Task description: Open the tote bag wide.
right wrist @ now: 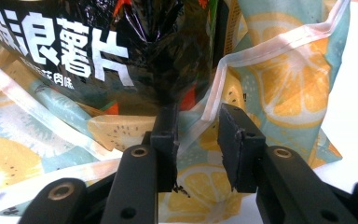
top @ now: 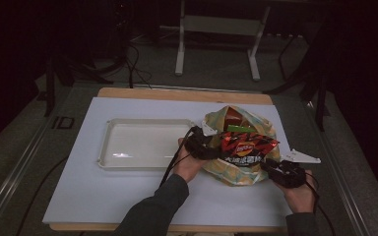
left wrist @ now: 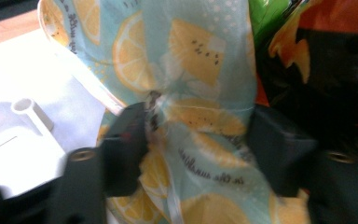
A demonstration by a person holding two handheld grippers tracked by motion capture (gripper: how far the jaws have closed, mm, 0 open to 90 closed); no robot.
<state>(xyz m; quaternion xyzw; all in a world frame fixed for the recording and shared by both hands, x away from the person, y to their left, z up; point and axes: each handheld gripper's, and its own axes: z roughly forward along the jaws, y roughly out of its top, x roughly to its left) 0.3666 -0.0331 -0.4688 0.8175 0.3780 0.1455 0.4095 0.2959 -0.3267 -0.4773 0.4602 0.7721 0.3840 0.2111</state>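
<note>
Left tongs (left wrist: 198, 135) were clamped on a bunched fold of the soft lemon-print fabric bag (left wrist: 186, 60), cloth pinched between both jaws. The bag lay on the white desk (top: 78, 187), just right of the empty white plastic tray (top: 128, 147). A crinkly black-and-red foil chip packet (top: 248, 145) stuck out of its mouth, with something green (top: 238, 129) and orange behind it. Right tongs (right wrist: 196, 140) stood apart, gripping nothing, jaws straddling the bag's pale hem (right wrist: 223, 70) right under the packet's lower corner (right wrist: 168, 70). I judged the step was pulling the packet out toward the tray. To do it well I kept the left grip firm as an anchor, nudged the right tongs up past the hem so only foil got caught, bit on the crimped edge rather than the puffed middle, then drew out slowly along the opening.
</note>
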